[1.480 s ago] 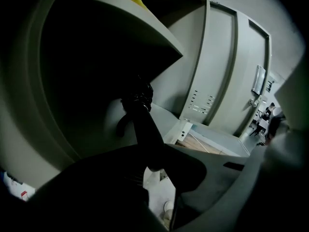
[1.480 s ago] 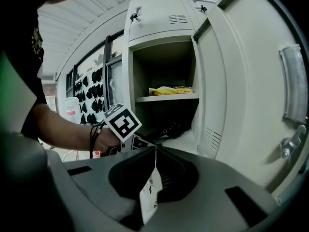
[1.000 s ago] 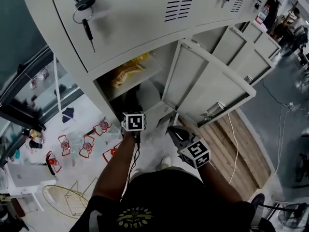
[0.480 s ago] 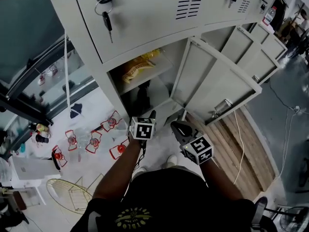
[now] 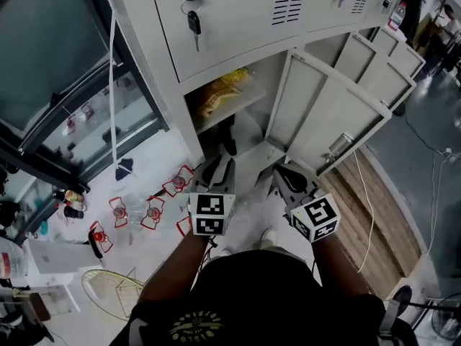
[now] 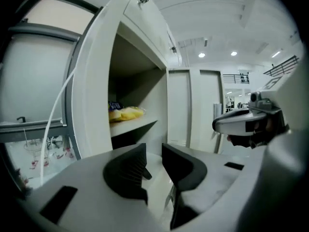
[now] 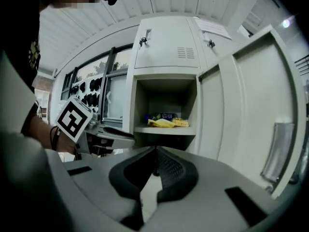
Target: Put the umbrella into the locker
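The grey locker (image 5: 189,114) stands open, its door (image 5: 317,114) swung out to the right. A dark folded umbrella (image 5: 227,138) stands in the compartment below the shelf. My left gripper (image 5: 220,170) hovers just in front of that opening, apart from the umbrella. Its jaws have just been closing, a narrow gap is left and nothing is between them (image 6: 153,151). My right gripper (image 5: 292,179) is beside it, in front of the door's lower edge, shut on nothing (image 7: 156,151).
A yellow snack bag (image 5: 220,96) lies on the shelf (image 6: 133,122). Keys (image 5: 193,20) hang from the closed door above. Red wire glass holders (image 5: 144,211) and a yellow wire basket (image 5: 112,294) sit on the floor at left. A white cable (image 5: 360,200) crosses the wooden strip at right.
The left gripper has drawn back and up from the lower compartment, with the umbrella left inside. The right gripper has risen a little too.
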The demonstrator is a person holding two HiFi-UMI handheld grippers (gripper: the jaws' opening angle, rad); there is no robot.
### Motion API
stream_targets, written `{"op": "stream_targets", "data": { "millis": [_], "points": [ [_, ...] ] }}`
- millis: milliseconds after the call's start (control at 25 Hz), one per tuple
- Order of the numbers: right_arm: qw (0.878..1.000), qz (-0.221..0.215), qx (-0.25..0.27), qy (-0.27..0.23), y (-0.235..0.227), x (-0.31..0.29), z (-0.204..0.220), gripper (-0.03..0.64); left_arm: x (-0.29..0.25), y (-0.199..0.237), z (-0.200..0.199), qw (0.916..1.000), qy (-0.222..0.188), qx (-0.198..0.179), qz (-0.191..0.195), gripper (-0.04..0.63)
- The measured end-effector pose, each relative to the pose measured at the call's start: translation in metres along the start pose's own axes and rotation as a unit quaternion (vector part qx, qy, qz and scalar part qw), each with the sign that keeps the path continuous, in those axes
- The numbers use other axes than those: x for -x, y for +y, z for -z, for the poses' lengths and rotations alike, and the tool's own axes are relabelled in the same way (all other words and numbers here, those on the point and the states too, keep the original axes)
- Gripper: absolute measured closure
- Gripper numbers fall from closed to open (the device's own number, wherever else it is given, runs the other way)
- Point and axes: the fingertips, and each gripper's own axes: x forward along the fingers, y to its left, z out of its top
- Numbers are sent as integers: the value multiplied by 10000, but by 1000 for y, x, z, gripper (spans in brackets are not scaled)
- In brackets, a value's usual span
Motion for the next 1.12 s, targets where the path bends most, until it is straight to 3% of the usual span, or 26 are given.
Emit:
{"op": "stream_targets", "data": {
  "millis": [120, 360, 480, 640, 1120],
  "points": [
    [9988, 280, 125, -373, 1, 12, -27, 588, 27, 1, -32, 9989, -459, 61, -12, 522],
    [9943, 652, 373, -751, 15, 38, -69, 588, 79, 10, -74, 9905, -1308, -410, -95, 569],
    [9916, 799, 487, -898, 24, 48, -81, 589, 98, 9, -80, 9892, -1341, -587, -30, 571],
    [9900, 969, 564, -857, 37, 56, -82, 589, 113, 10, -80, 9876, -1480, -520, 86, 571],
    [9901, 1010, 624, -751, 66, 54, -82, 589, 128, 15, -51, 9920, -1113, -507, 308, 571]
  ]
}}
